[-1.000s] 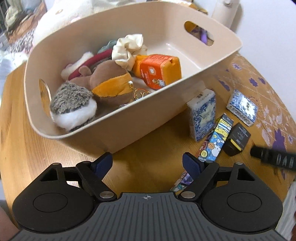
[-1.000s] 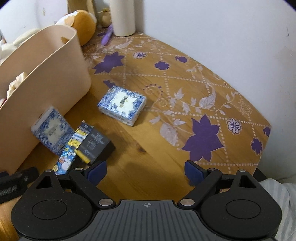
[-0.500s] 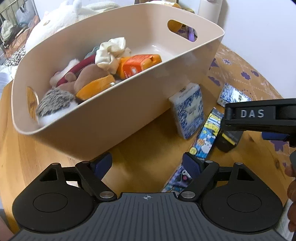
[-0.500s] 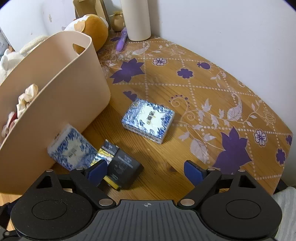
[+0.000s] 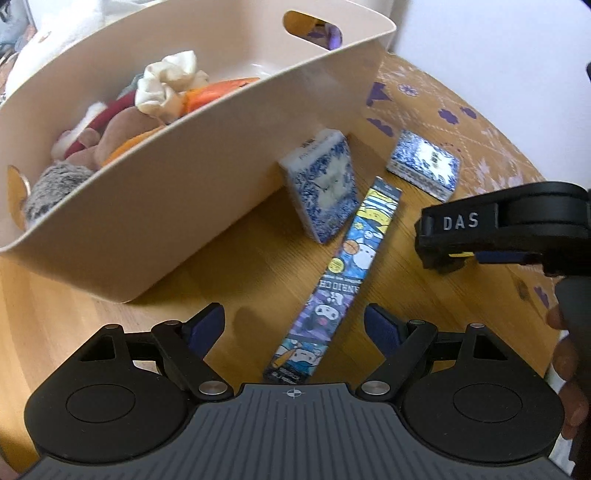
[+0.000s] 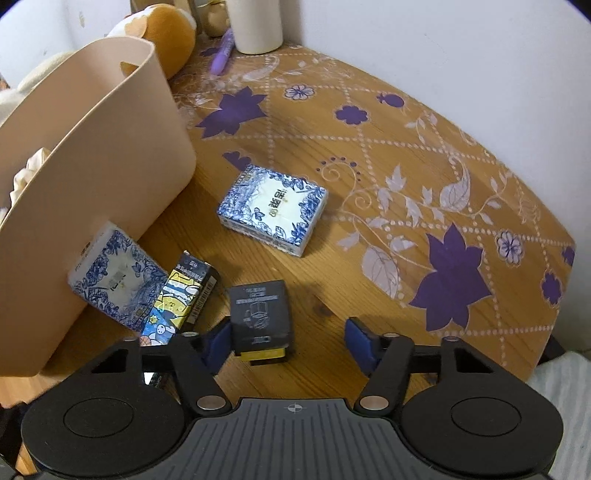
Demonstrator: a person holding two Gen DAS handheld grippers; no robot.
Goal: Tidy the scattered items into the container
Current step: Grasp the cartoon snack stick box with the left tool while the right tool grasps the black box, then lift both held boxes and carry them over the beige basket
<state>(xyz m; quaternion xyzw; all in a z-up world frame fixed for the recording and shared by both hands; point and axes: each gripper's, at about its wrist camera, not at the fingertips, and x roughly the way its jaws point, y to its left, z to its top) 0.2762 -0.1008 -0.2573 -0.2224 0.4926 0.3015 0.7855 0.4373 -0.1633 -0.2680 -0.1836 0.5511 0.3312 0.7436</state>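
Observation:
The beige basket (image 5: pixel 207 177) holds plush toys and an orange pack. Outside it on the wooden table lie a long cartoon-printed box (image 5: pixel 354 258), a blue-and-white pack (image 5: pixel 325 188) leaning on the basket wall, and a flat blue-and-white pack (image 6: pixel 273 206). My left gripper (image 5: pixel 293 325) hangs open over the near end of the cartoon box. My right gripper (image 6: pixel 289 343) is closing around a small black box (image 6: pixel 260 314). Its left pad is at the box's side, while the right pad stands well apart.
A white cup (image 6: pixel 255 26), a purple pen (image 6: pixel 221 59) and an orange plush (image 6: pixel 162 33) sit at the back by the wall. The table's curved edge (image 6: pixel 554 295) runs along the right. A person's hand (image 5: pixel 565 354) holds the right gripper.
The right gripper came down over the small black box and its jaws narrowed. The left gripper drifted toward the cartoon box, and the right gripper entered its view.

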